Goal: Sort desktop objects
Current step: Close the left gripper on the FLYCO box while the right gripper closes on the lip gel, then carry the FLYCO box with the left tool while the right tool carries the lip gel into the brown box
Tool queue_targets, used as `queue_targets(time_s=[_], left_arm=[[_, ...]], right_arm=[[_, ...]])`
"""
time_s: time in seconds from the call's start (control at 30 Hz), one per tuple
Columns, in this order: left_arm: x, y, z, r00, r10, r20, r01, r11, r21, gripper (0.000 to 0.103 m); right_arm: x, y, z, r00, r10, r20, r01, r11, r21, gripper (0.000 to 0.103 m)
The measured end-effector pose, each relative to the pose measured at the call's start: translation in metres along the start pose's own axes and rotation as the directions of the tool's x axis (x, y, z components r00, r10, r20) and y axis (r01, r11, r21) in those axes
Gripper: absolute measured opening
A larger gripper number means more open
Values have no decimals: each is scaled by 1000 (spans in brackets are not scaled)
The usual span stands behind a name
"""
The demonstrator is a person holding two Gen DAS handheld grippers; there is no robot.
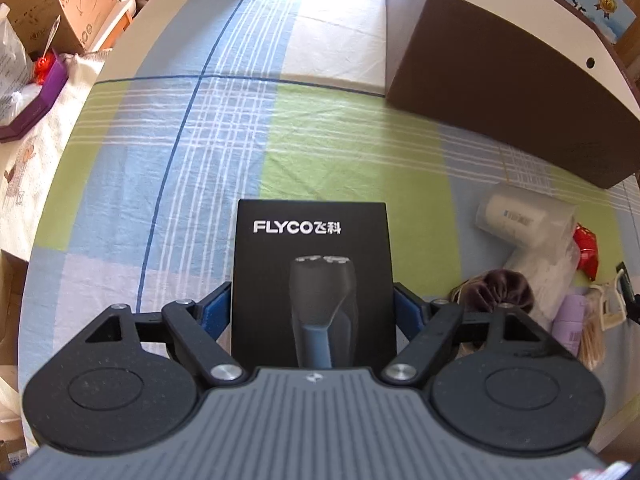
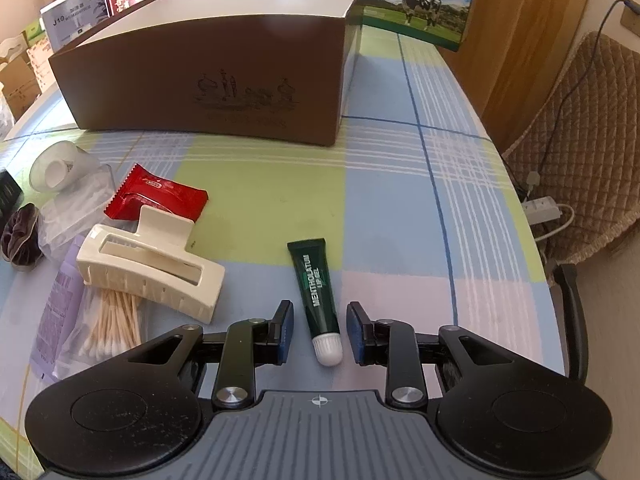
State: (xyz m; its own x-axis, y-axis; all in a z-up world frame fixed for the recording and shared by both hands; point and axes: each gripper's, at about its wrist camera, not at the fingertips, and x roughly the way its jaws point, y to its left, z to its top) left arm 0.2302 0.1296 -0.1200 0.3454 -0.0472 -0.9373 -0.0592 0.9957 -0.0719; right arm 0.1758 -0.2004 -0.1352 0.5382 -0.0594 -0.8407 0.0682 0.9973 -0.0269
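My left gripper (image 1: 312, 312) is shut on a black FLYCO shaver box (image 1: 313, 264), its blue pads pressed on both sides, held above the checked tablecloth. My right gripper (image 2: 320, 332) is open, low over the table, with its fingers on either side of a dark green Mentholatum lip gel tube (image 2: 318, 292) that lies flat, white cap toward me. The brown open-top cardboard box (image 2: 208, 80) stands at the back of the table; it also shows in the left wrist view (image 1: 500, 92).
Left of the tube lie a cream hair claw clip (image 2: 152, 268), a red sachet (image 2: 156, 198), a bag of cotton swabs (image 2: 108, 320), a purple packet (image 2: 56, 308), a white clear-capped bottle (image 2: 60, 166) and a dark scrunchie (image 2: 20, 240). A milk carton (image 2: 416, 0) stands behind; a chair (image 2: 580, 152) is at the right.
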Motion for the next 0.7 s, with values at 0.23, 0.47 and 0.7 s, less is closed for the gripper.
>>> queue_targets(time_s=[0.23, 0.47, 0.7], left_arm=[[10, -4, -2, 999, 33, -15, -32, 999, 39, 77], [11, -10, -9, 999, 51, 6, -51, 996, 68, 76], [-2, -7, -16, 999, 37, 23, -38, 998, 53, 76]], right_arm=[[6, -4, 8, 1000, 7, -14, -7, 1000, 28, 27], [6, 3, 8, 1000, -3, -15, 3, 1000, 18, 14], [0, 8, 2, 1000, -19, -14, 19, 999, 51, 13]])
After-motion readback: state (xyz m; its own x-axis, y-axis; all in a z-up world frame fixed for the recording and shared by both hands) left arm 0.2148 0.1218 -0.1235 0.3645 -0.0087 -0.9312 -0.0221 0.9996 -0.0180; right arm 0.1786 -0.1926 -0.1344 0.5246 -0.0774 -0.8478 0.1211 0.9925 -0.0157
